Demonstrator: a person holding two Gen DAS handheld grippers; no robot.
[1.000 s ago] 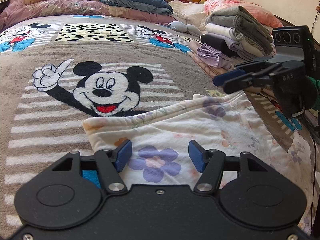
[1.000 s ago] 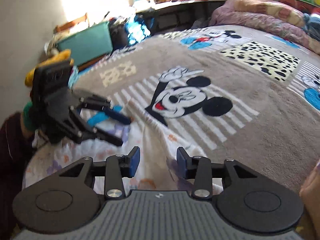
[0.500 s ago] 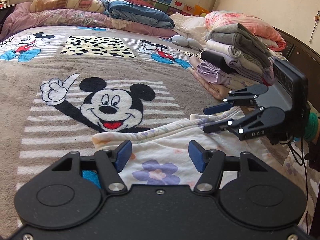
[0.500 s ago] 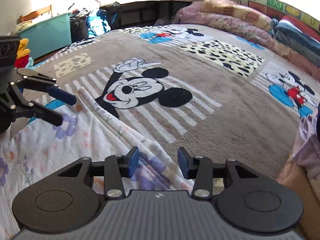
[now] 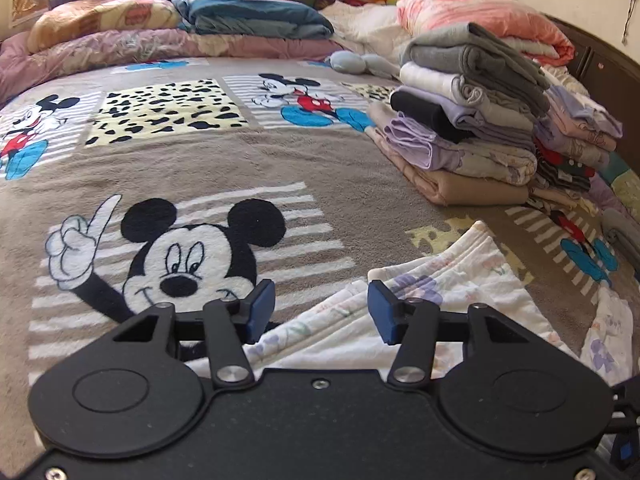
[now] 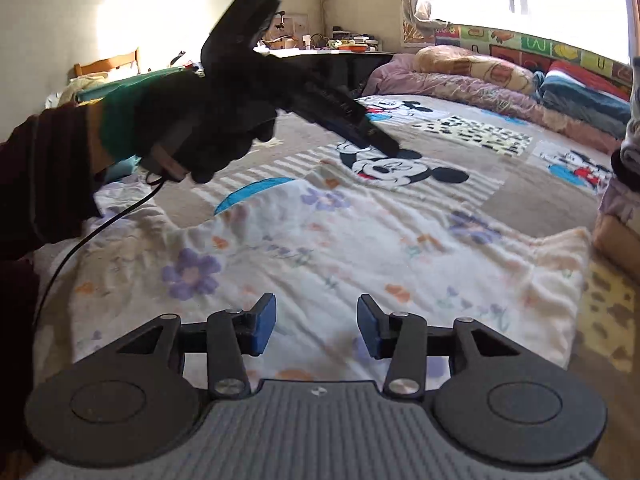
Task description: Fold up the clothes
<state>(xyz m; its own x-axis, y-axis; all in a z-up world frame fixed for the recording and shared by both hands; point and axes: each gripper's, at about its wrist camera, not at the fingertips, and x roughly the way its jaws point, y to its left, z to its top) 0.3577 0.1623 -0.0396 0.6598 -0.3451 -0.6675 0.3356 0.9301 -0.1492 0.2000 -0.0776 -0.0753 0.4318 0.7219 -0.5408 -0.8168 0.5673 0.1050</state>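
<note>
A white garment with purple and orange flowers (image 6: pixel 340 248) lies spread flat on the Mickey Mouse blanket (image 5: pixel 280 160). In the left wrist view its edge (image 5: pixel 440 292) lies under and to the right of my left gripper (image 5: pixel 320 312), which is open and empty just above it. My right gripper (image 6: pixel 316 328) is open and empty above the garment's near part. In the right wrist view the left gripper (image 6: pixel 360 128) is held in a black-gloved hand, raised above the garment's far left side.
A tall stack of folded clothes (image 5: pixel 472 120) stands at the right of the bed, its edge also showing in the right wrist view (image 6: pixel 620 208). Pillows and folded quilts (image 5: pixel 240 20) line the headboard. A desk and chair (image 6: pixel 320 48) stand beyond the bed.
Both grippers have pulled back and risen away from the garment. The right gripper has left the left wrist view. The garment now lies spread flat.
</note>
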